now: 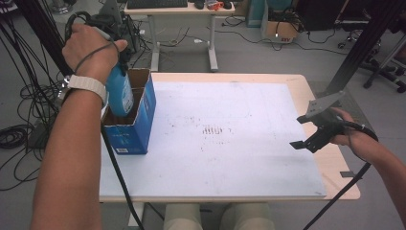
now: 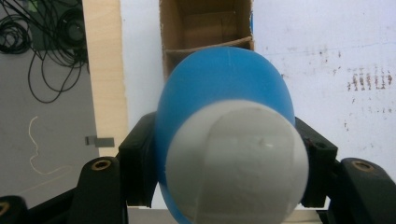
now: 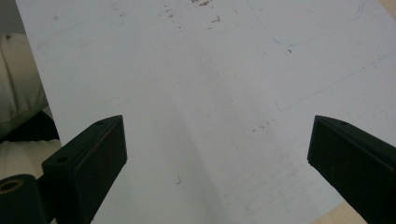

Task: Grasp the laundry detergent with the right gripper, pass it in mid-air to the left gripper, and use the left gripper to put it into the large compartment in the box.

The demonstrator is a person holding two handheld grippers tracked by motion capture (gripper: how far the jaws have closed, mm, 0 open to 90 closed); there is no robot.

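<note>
White board on a pale wooden table (image 1: 306,84), lab clutter and cables behind. We see the left gripper (image 2: 229,154) clamped on one blue bottle (image 1: 119,93) with a white cap (image 2: 238,161), jaws pressing both sides of its body; bottle hangs base-down over the open blue cardboard box (image 1: 136,120) at the table's left edge, its lower end already at or just inside the box mouth. From the left gripper view we look down past the cap into a brown compartment with a cardboard divider (image 2: 208,46) just ahead. To do this well, we judge: keep the bottle upright, centre it over the near compartment so the base clears the divider and walls, lower until it seats, only then release. Right gripper (image 1: 311,139) waits over the table's right side, jaws wide apart, nothing between them; it could steady the box if it slides. Count: one bottle, one box, two grippers, at least two compartments visible.
</note>
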